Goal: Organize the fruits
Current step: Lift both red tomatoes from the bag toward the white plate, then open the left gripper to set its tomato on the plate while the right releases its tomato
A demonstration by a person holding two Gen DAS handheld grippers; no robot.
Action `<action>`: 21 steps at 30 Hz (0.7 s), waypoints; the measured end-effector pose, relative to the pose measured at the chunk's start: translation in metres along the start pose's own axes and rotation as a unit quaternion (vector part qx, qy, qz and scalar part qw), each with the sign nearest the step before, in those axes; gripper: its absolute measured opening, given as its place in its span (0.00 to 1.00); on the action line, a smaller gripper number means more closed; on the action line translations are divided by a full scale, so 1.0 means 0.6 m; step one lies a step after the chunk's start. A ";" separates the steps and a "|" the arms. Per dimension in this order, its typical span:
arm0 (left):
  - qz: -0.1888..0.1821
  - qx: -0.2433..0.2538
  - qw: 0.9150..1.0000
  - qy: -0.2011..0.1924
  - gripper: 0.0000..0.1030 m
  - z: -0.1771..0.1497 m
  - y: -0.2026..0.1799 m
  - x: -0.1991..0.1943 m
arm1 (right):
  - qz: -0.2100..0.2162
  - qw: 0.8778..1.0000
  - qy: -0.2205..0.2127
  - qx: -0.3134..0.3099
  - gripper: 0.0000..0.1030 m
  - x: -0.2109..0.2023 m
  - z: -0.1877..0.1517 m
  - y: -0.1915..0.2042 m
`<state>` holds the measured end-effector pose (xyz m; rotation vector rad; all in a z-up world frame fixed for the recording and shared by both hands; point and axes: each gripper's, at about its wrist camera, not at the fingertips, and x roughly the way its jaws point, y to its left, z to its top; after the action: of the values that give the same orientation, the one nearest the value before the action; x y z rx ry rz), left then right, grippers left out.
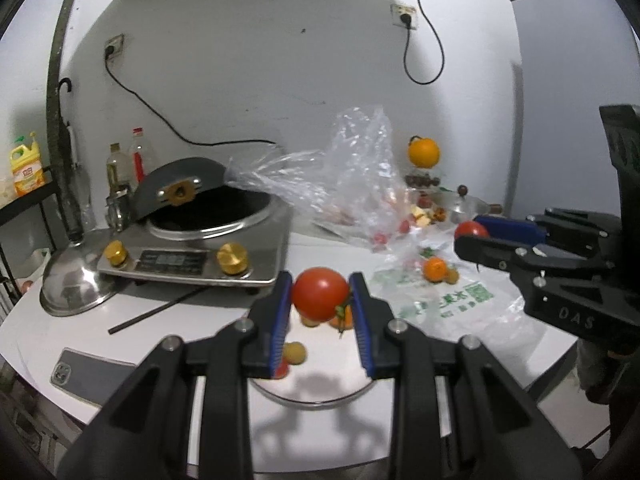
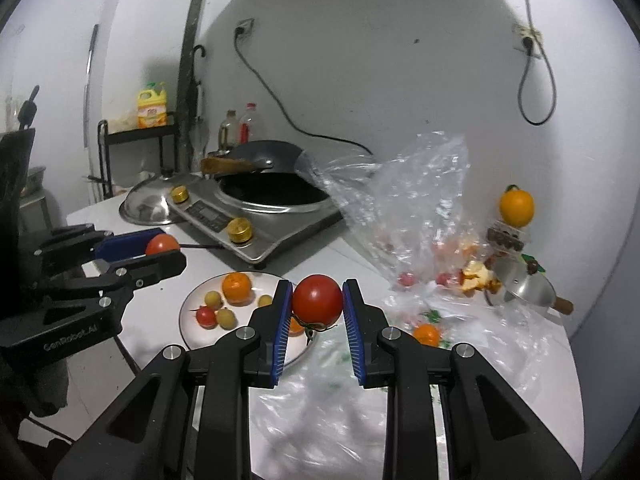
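Observation:
My left gripper (image 1: 320, 296) is shut on a red tomato (image 1: 320, 292) and holds it above a white plate (image 1: 320, 392). My right gripper (image 2: 317, 300) is shut on a second red tomato (image 2: 317, 299) above the plate's right rim (image 2: 188, 320). The plate holds a mandarin (image 2: 237, 288), a small red tomato (image 2: 206, 316) and small yellow-green fruits (image 2: 226, 318). The right gripper also shows in the left wrist view (image 1: 476, 236), and the left gripper in the right wrist view (image 2: 164, 250). A loose mandarin (image 2: 426, 334) lies on a plastic bag.
An induction cooker (image 1: 192, 252) with a dark wok stands at the back left, a steel lid (image 1: 72, 284) beside it. Crumpled clear plastic bags (image 2: 416, 208) with small fruits lie at the right. An orange (image 2: 516, 206) sits on a stand. A phone (image 1: 92, 376) lies at the table's front left.

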<state>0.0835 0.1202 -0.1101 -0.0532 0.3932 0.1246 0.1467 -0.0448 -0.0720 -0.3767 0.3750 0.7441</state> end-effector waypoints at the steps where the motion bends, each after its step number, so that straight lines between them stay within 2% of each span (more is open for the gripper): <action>1: 0.000 0.000 1.000 0.003 0.29 -0.002 0.005 0.004 | 0.002 1.000 0.003 -0.002 0.27 0.007 0.001 0.005; 10: -0.003 0.003 0.999 0.038 0.29 -0.036 0.028 0.059 | 0.028 0.999 0.026 -0.012 0.27 0.074 -0.001 0.034; 21: -0.013 -0.013 0.997 0.076 0.29 -0.090 0.031 0.101 | 0.044 0.997 0.067 -0.017 0.27 0.133 -0.036 0.054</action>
<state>0.1163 0.1410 -0.1840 -0.0944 0.5435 0.1002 0.1736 0.0132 -0.1336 -0.4451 0.5073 0.8135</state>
